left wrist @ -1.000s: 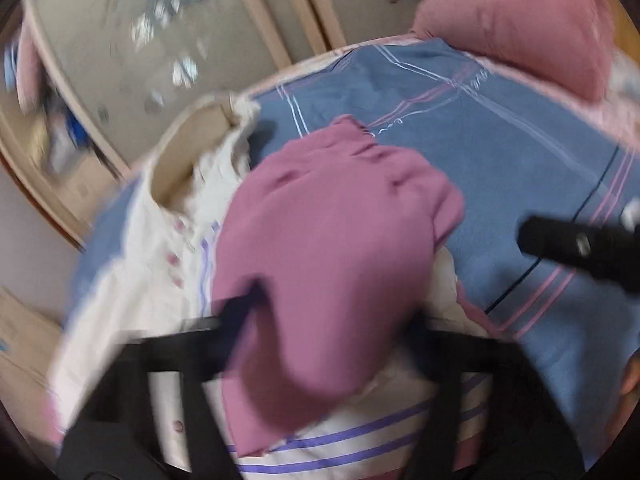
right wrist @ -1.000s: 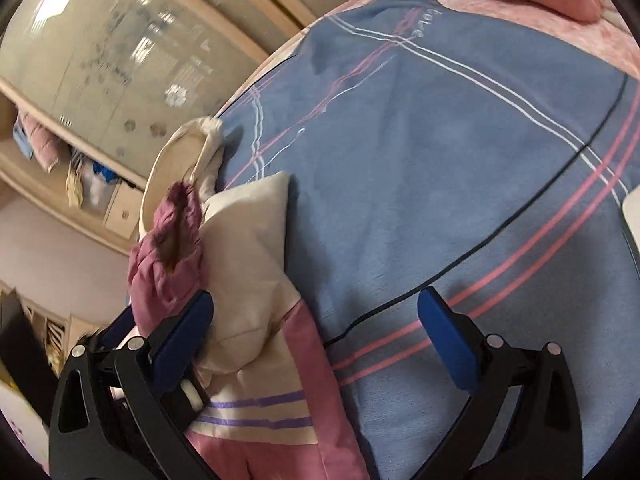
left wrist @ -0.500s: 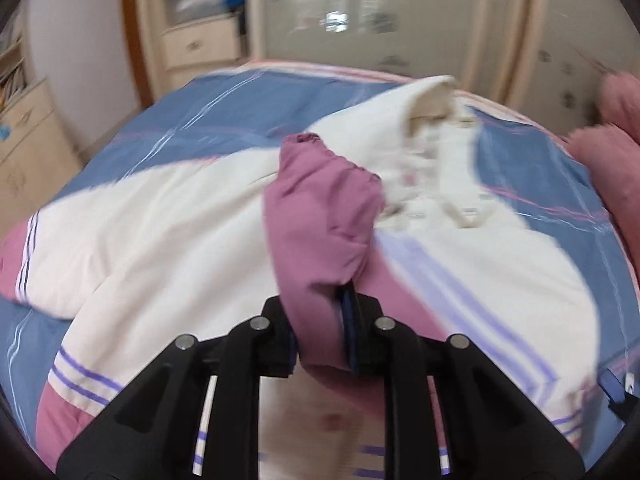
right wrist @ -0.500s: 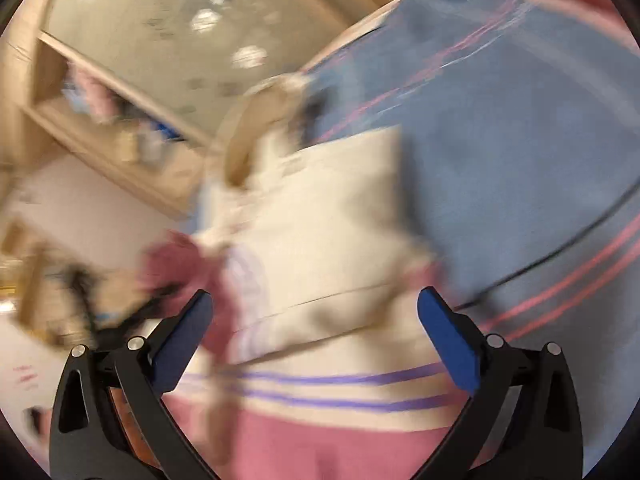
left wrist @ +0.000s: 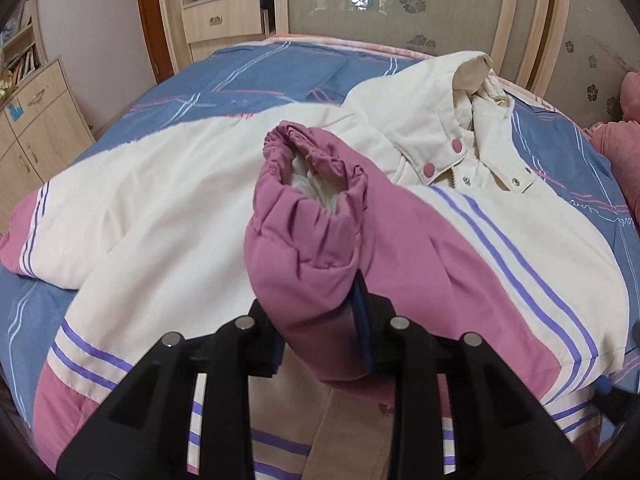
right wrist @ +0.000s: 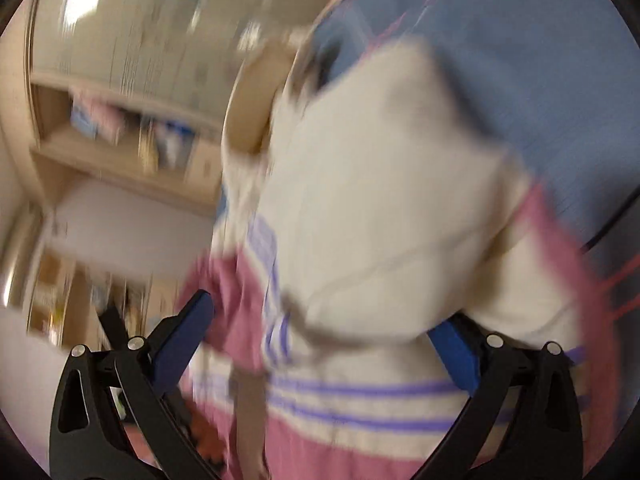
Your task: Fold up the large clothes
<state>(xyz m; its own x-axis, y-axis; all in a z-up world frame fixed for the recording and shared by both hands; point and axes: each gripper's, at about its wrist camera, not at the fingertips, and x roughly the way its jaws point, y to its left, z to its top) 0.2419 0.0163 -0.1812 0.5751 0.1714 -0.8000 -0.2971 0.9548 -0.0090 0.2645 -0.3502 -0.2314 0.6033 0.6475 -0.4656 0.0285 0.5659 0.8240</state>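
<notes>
A cream and pink padded jacket (left wrist: pixel 168 208) with purple stripes lies spread on the bed, its collar (left wrist: pixel 476 80) at the far right. My left gripper (left wrist: pixel 320 320) is shut on the jacket's pink sleeve (left wrist: pixel 308 232), holding the cuff up over the jacket's front. In the blurred right wrist view my right gripper (right wrist: pixel 320 344) is open, its blue pads (right wrist: pixel 456 352) standing either side of the jacket's cream and pink fabric (right wrist: pixel 380 208) near the striped hem.
The jacket rests on a blue bedspread (left wrist: pixel 260 72) with pink and white lines. A wooden cabinet (left wrist: pixel 36 120) stands left of the bed, a wardrobe with patterned glass doors (left wrist: pixel 380 4) behind it. Pink pillows (left wrist: pixel 624 136) lie at the right.
My left gripper has swung the pink sleeve across over the jacket's front, and its view has settled. My right gripper has moved in over the jacket's hem, still open.
</notes>
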